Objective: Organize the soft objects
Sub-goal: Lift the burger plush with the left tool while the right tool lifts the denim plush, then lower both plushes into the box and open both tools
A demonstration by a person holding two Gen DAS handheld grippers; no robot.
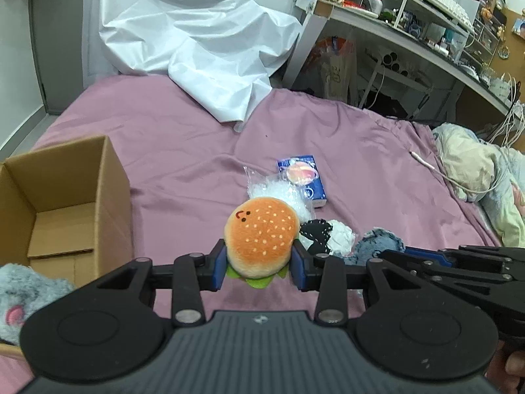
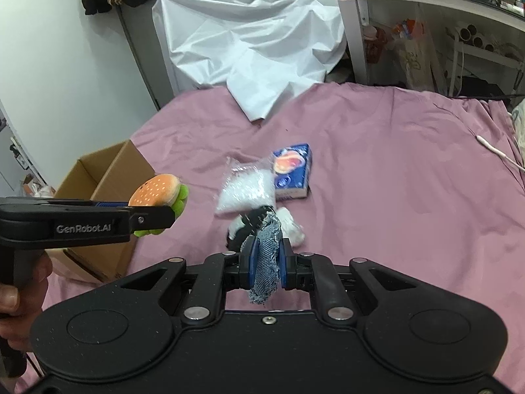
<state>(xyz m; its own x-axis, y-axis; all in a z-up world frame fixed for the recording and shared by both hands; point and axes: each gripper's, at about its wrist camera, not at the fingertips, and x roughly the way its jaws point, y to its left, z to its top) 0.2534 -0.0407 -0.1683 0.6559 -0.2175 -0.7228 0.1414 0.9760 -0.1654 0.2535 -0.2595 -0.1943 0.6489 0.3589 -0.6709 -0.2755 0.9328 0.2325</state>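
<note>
My left claw holds a small round plush hamburger between its blue pads. The toy has an orange-brown bun top with pale stitched seeds, a little dark smiling face near one edge, a cream lower bun and a green felt lettuce rim under it. It is lifted above the pink bed sheet, just to the right of an open brown cardboard box that stands on the bed; from the right wrist view the hamburger is in front of this box.

My right claw is closed narrow on a frayed piece of blue denim cloth, which hangs between the pads with loose threads at its edges. Just behind it on the sheet lie a black and white soft bundle, a clear plastic bag with white filling and a small blue printed carton, all close together. A fluffy grey plush toy with a pink ear is at the box's near corner.
</note>
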